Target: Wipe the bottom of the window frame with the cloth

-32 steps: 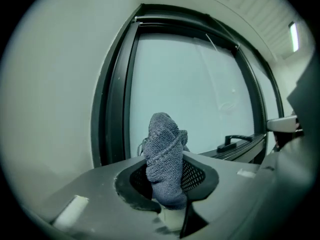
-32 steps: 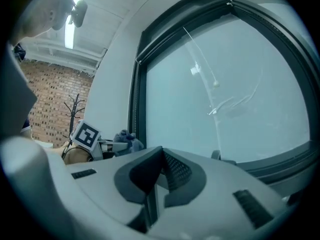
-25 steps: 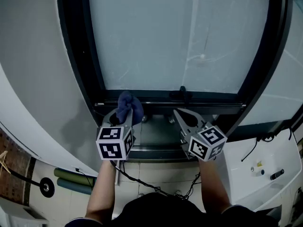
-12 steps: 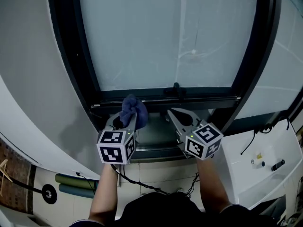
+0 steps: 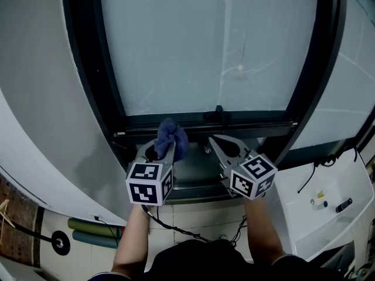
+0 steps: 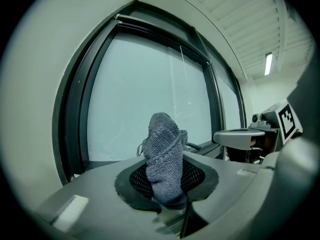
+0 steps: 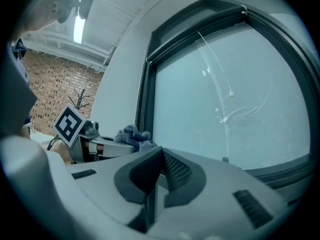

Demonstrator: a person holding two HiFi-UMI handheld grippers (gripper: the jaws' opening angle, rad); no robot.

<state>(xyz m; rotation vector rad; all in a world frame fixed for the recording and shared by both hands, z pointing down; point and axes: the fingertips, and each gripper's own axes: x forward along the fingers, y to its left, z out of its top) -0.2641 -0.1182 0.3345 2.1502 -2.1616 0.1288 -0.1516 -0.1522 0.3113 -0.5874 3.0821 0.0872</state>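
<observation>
Item: cloth [image 5: 171, 136], blue-grey knit, bunched. It is clamped in our left gripper [image 5: 164, 151] and sticks out past its tips, close before the window frame [image 5: 258, 122] bottom rail. We judge it soft, light and limp, best pinched mid-bunch. Our right gripper [image 5: 218, 143], alongside, has its jaws together on nothing.

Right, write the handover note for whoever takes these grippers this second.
Left gripper: shut on the blue cloth, held at the left part of the window frame's bottom rail; whether they are in contact can't be told.
Right gripper: shut and empty, beside the left one.
Done: the cloth is gripped and at the frame. How much has been wiped does not show.
Left: run the cloth along the bottom rail, probably toward the right.
</observation>
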